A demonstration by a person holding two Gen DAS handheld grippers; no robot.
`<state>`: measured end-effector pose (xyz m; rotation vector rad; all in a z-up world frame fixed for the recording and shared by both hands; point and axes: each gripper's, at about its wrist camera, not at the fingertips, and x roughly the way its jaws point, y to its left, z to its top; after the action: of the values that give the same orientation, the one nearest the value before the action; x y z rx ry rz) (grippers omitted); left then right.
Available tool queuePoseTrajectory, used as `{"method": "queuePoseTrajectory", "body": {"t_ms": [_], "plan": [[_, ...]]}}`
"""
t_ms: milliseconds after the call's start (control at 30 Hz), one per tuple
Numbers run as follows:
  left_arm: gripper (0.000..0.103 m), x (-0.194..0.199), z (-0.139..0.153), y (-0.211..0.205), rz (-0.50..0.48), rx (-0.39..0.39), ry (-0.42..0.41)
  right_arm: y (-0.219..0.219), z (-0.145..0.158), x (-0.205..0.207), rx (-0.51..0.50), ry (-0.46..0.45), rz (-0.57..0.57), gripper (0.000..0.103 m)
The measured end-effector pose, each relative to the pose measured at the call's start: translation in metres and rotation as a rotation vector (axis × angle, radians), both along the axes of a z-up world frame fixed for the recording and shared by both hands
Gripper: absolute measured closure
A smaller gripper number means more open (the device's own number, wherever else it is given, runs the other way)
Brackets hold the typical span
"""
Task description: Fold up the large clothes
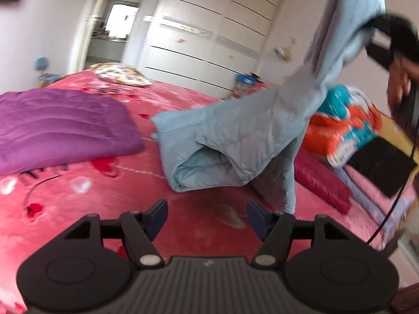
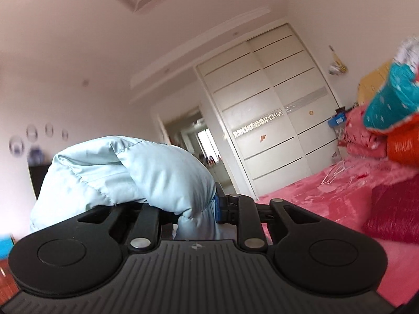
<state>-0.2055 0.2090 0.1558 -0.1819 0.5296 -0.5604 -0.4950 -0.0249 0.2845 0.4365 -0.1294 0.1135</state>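
Best handled by lifting the pale blue quilted garment (image 1: pixel 235 136) high enough to hang free, then catching a lower corner with the spare claw before laying it flat. Right claw (image 2: pixel 207 209) clamped narrow on a bunched fold of that garment, raised well above the bed (image 1: pixel 78 235). Left claw (image 1: pixel 207 213) spread wide and empty, hovering low over the pink bedspread. Garment's lower end resting crumpled on the bed just ahead of the left claw, not touching it. Purple quilt (image 1: pixel 60 125) lying folded off to the left, well apart.
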Motion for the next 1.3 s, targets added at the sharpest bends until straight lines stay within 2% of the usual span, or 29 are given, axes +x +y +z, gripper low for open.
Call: {"method": "queuePoseTrajectory", "body": {"t_ms": [167, 367, 467, 533, 633, 700, 833, 933, 1100, 1300], "plan": [[0.037, 0.007, -0.019, -0.043, -0.097, 0.018, 0.023, -0.022, -0.003, -0.023, 0.096, -0.012, -0.02, 0.078], [0.037, 0.009, -0.046, -0.096, -0.21, 0.039, 0.081, -0.004, -0.009, -0.006, 0.101, 0.029, -0.022, 0.078], [0.037, 0.015, -0.059, -0.118, -0.229, 0.043, 0.083, -0.005, -0.008, -0.001, 0.125, 0.06, 0.018, 0.078], [0.037, 0.025, -0.067, -0.133, -0.214, 0.057, 0.078, 0.013, -0.006, 0.01, 0.148, 0.079, 0.047, 0.078], [0.037, 0.045, -0.076, -0.146, -0.155, 0.053, 0.072, 0.015, -0.001, 0.023, 0.147, 0.092, 0.064, 0.078], [0.037, 0.065, -0.076, -0.143, -0.063, 0.027, 0.071, 0.011, 0.002, 0.015, 0.141, 0.091, 0.062, 0.078], [0.038, 0.106, -0.058, -0.1, 0.13, -0.133, 0.085, -0.005, -0.009, -0.003, 0.126, 0.111, 0.032, 0.078], [0.038, 0.129, -0.039, -0.067, 0.254, -0.196, 0.042, -0.011, -0.036, 0.004, 0.149, 0.183, 0.044, 0.077], [0.037, 0.152, -0.026, -0.012, 0.407, -0.229, -0.017, -0.002, -0.098, 0.047, 0.189, 0.415, 0.127, 0.076], [0.034, 0.162, -0.055, 0.025, 0.483, -0.218, 0.007, 0.055, -0.183, 0.102, 0.095, 0.745, 0.256, 0.074]]}}
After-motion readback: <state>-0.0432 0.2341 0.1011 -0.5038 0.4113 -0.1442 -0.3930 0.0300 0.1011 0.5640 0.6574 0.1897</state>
